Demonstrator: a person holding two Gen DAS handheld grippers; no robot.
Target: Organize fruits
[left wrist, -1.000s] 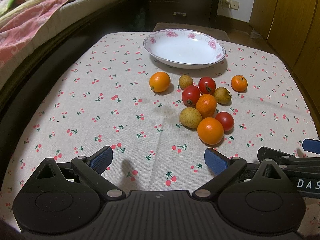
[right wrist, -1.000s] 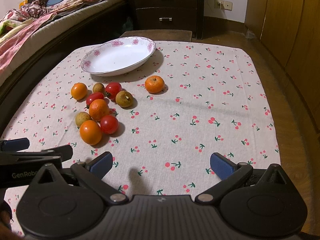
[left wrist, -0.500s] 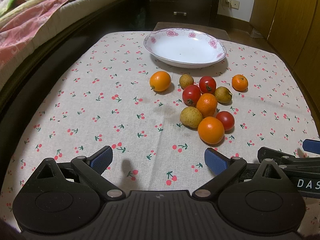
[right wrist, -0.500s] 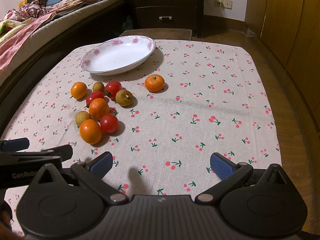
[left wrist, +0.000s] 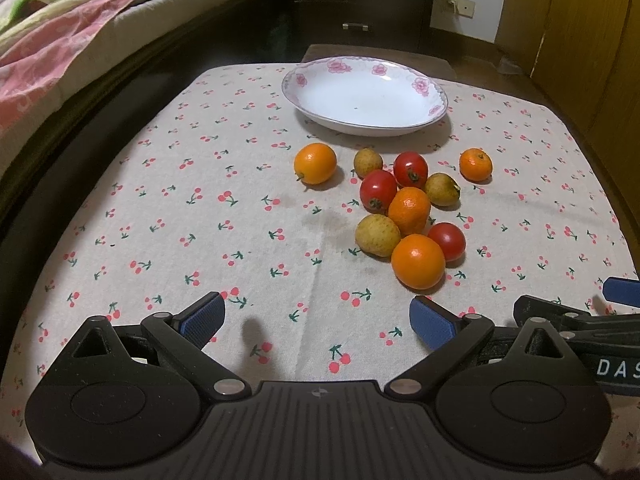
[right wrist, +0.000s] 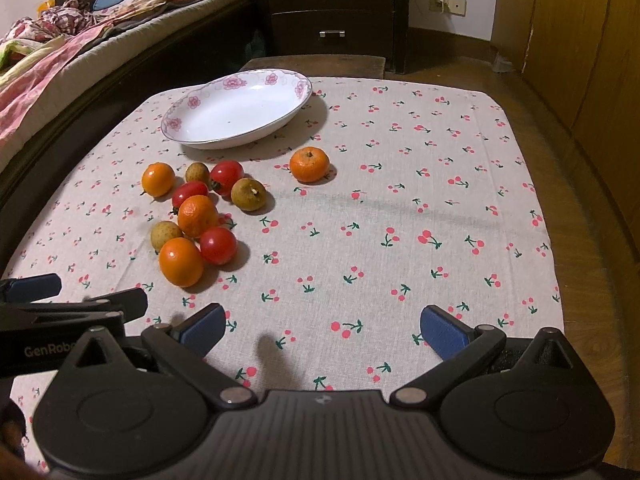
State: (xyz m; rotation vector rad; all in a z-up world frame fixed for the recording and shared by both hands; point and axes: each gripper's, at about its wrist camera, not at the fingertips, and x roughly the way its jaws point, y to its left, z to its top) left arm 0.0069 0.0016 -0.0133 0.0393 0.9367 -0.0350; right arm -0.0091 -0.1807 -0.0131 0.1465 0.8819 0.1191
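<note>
A white plate with a pink flower rim (left wrist: 436, 92) (right wrist: 176, 122) sits empty at the far side of the cherry-print tablecloth (left wrist: 200, 208). In front of it lies a cluster of fruit: oranges, with the nearest orange (left wrist: 418, 261) (right wrist: 181, 261) at the front, red tomatoes (left wrist: 378, 191) (right wrist: 218, 245) and yellowish-brown fruits (left wrist: 377, 235) (right wrist: 248, 194). One small orange (left wrist: 475, 165) (right wrist: 309, 164) lies apart on the right, another orange (left wrist: 315, 163) (right wrist: 158, 179) on the left. My left gripper (left wrist: 316, 318) and right gripper (right wrist: 322, 326) both stand open and hold nothing, near the front edge, short of the fruit.
A bed with pink bedding (left wrist: 60, 36) runs along the left. A dark chest of drawers (right wrist: 336, 12) stands behind the table, and wooden cabinets (right wrist: 580, 40) line the right. The cloth's right half (right wrist: 440, 200) carries no objects.
Both grippers have edged slightly forward toward the fruit; the fruit and plate have not moved, and both jaws stay open.
</note>
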